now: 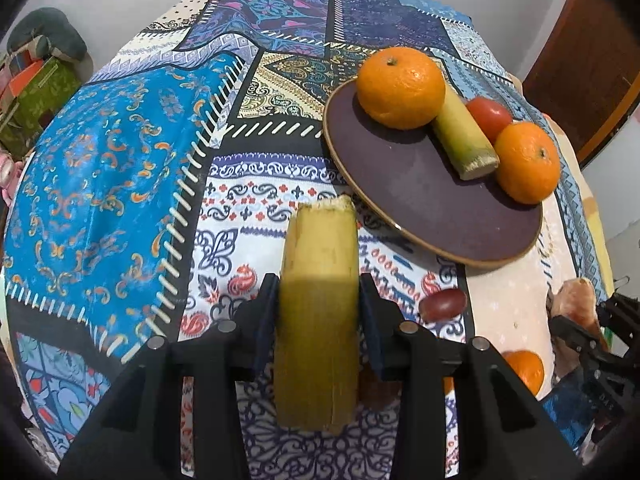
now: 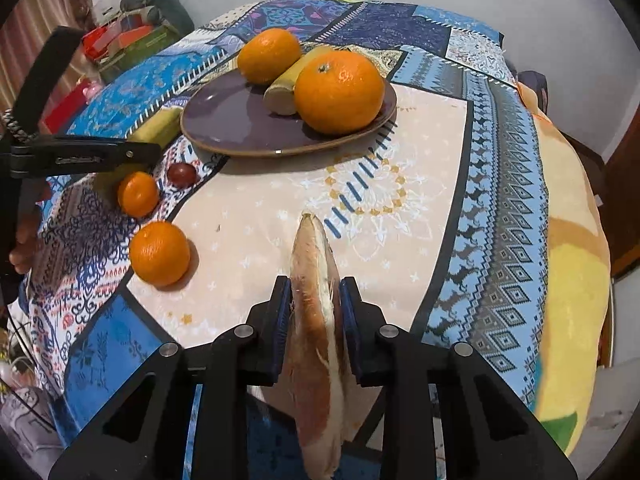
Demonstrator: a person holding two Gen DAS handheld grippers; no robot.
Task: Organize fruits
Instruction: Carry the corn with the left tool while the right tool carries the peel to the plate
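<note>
In the left wrist view, the left gripper (image 1: pixel 319 312) pinched a sugarcane piece (image 1: pixel 319 320) above the patterned cloth (image 1: pixel 100 200), near the purple plate (image 1: pixel 432 200); a tomato (image 1: pixel 489 116) sat half hidden behind another cane piece. In the right wrist view, the right gripper (image 2: pixel 315 312) clamped a pale fruit wedge (image 2: pixel 316 340), its lower end cut off.

Tomato (image 1: pixel 489 117) half hidden behind sugarcane piece (image 1: pixel 464 136) and orange (image 1: pixel 527 162)
</note>
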